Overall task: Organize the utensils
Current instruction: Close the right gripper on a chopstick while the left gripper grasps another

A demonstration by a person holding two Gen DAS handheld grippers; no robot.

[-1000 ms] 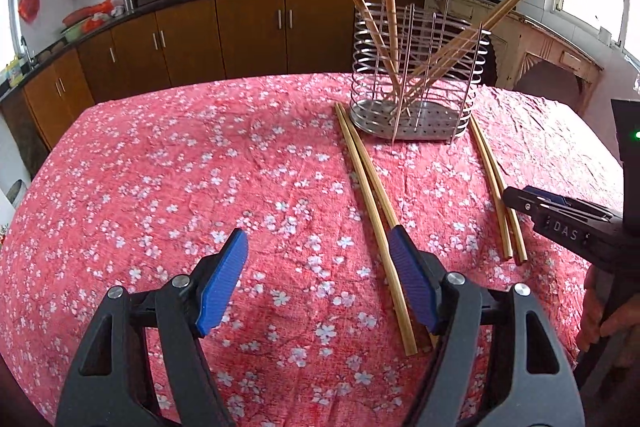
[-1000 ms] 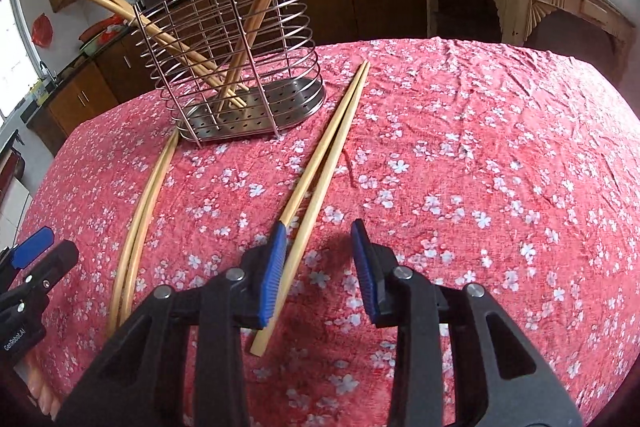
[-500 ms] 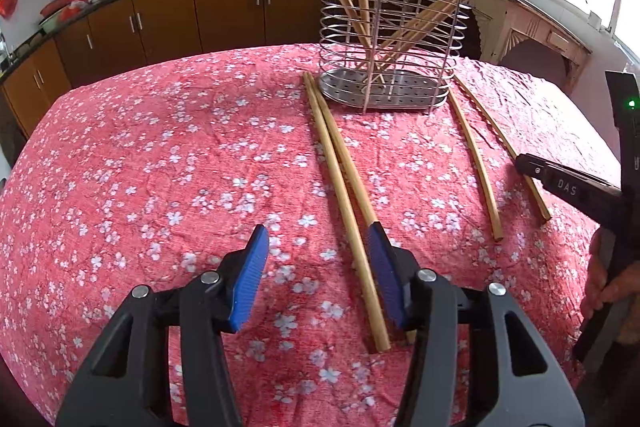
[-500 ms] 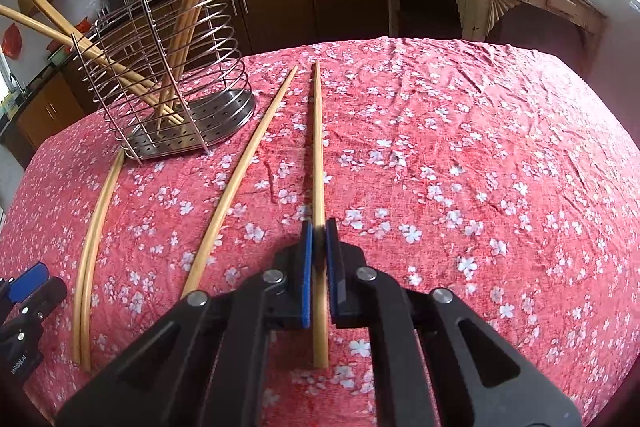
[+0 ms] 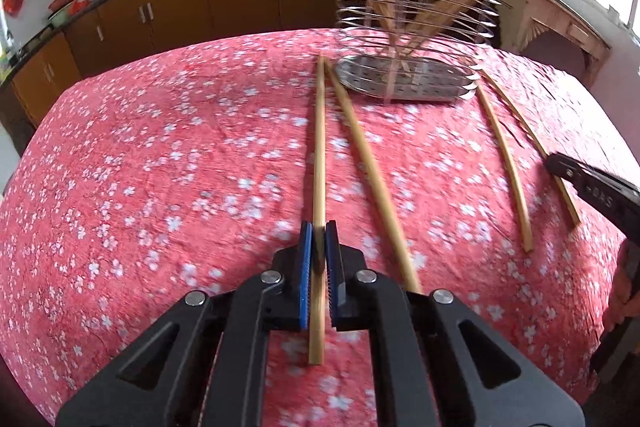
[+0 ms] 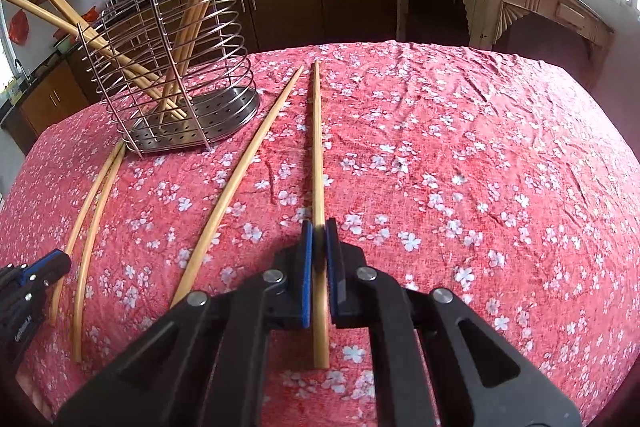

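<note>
The left gripper (image 5: pixel 319 247) has just closed on a long bamboo chopstick (image 5: pixel 319 155); the right gripper (image 6: pixel 319 247) grips another bamboo chopstick (image 6: pixel 317 147) beside the wire utensil basket (image 6: pixel 176 75).

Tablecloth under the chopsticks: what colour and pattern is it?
The tablecloth is red with small white flowers, clearest in the right wrist view.

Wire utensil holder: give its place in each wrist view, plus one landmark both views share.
Left wrist view: wire utensil holder stands top centre-right, blurred, chopsticks leaning in it.
Right wrist view: holder stands upper left, chopsticks leaning in it.
Shared landmark: the red floral tablecloth beneath it.
</note>
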